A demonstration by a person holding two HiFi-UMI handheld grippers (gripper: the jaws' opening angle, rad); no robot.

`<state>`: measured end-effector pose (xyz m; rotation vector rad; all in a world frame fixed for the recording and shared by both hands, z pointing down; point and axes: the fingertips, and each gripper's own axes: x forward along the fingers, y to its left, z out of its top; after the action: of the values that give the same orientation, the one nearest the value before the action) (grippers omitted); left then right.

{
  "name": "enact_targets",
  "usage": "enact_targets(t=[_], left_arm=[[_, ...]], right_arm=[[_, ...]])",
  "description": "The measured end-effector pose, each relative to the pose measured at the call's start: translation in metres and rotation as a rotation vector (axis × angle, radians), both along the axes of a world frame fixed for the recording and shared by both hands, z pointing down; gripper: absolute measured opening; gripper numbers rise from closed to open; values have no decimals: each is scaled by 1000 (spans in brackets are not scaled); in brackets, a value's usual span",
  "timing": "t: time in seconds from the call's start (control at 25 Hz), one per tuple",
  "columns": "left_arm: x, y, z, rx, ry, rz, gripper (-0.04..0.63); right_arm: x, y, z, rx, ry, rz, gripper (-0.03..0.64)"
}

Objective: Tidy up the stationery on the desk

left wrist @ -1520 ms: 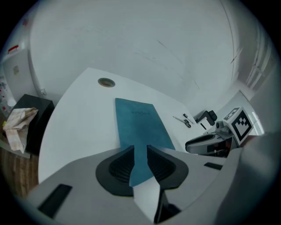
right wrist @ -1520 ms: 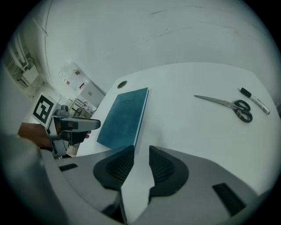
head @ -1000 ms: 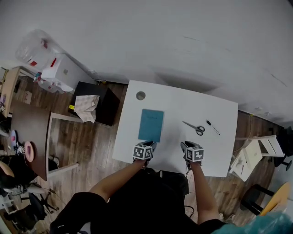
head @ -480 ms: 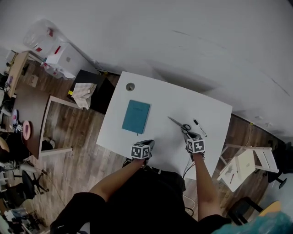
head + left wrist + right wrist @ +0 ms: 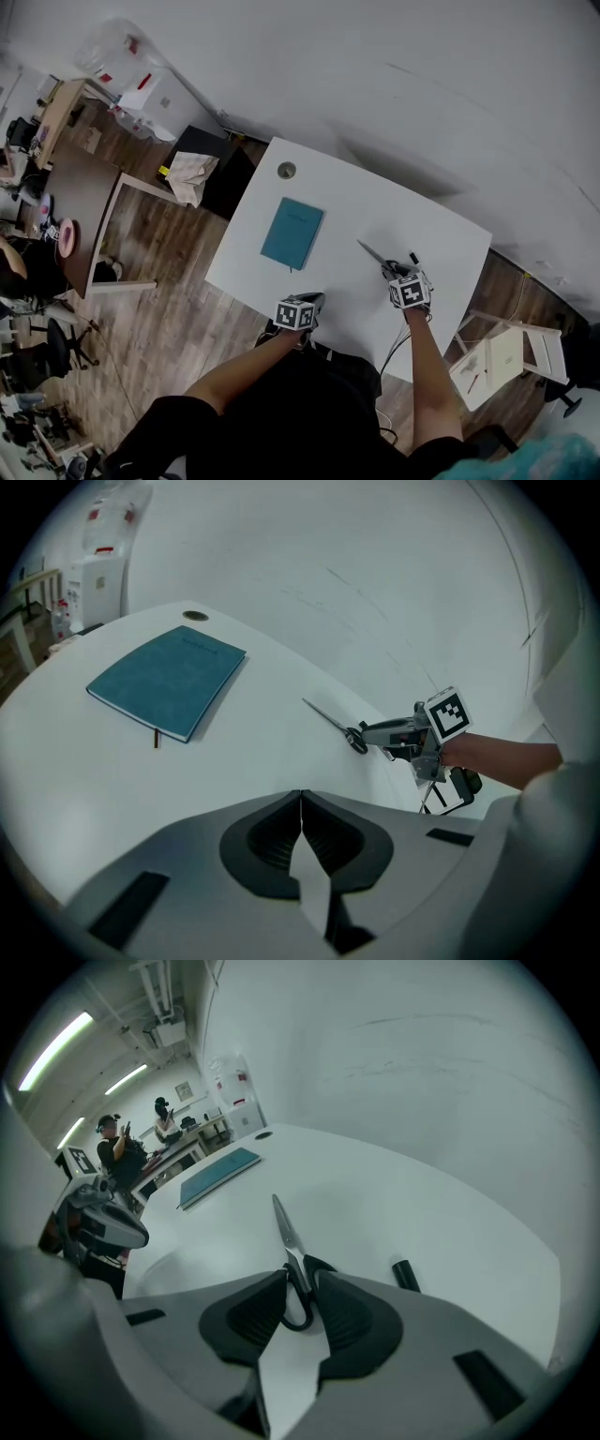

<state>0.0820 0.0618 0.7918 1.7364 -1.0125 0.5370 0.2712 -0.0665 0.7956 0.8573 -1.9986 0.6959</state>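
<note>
A teal notebook [image 5: 292, 233] [image 5: 169, 679] lies on the left half of the white desk [image 5: 441, 234]. Black-handled scissors [image 5: 373, 254] [image 5: 286, 1232] lie right of the middle, blades toward the notebook. A black marker [image 5: 405, 1275] rests just beyond them. My right gripper [image 5: 394, 270] [image 5: 300, 1283] is open and low over the desk, with the scissors' handle between its pads. Near the front edge my left gripper [image 5: 314, 300] [image 5: 300, 799] is shut on nothing; its jaws have just been closing.
A round cable hole [image 5: 287, 171] sits in the desk's far left corner. Left of the desk stand a black cabinet with a cloth on it [image 5: 202, 178] and a wooden table [image 5: 75, 206]. A white folding chair [image 5: 506, 356] stands at the right.
My right gripper has moved out from the front edge to the scissors and now straddles their handle. My left gripper now sits farther from the notebook's near edge.
</note>
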Motion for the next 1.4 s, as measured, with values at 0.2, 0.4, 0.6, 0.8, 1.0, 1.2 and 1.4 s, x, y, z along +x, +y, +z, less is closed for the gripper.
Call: enact_targets(t=[0.2, 0.4, 0.6, 0.8, 1.0, 1.2, 1.4], left_arm=[[-8, 2, 1, -8, -3, -24, 15], [-14, 4, 5, -15, -5, -51, 15], [-14, 11, 6, -26, -1, -59, 15], [-12, 10, 6, -22, -1, -68, 15], [2, -4, 0, -7, -3, -55, 15], [23, -34, -12, 21, -19, -40, 15], [48, -53, -19, 34, -14, -9, 15]], right_arm=[[-5, 1, 9, -6, 36, -51, 114], [-6, -5, 12, -4, 64, -87, 114], [-6, -2, 11, -5, 113, -173, 114], [-3, 0, 18, -16, 130, -228, 114], [-7, 2, 22, -20, 133, -268, 114], [-11, 4, 21, -17, 160, -281, 114], [-15, 4, 18, -22, 143, -257, 95]])
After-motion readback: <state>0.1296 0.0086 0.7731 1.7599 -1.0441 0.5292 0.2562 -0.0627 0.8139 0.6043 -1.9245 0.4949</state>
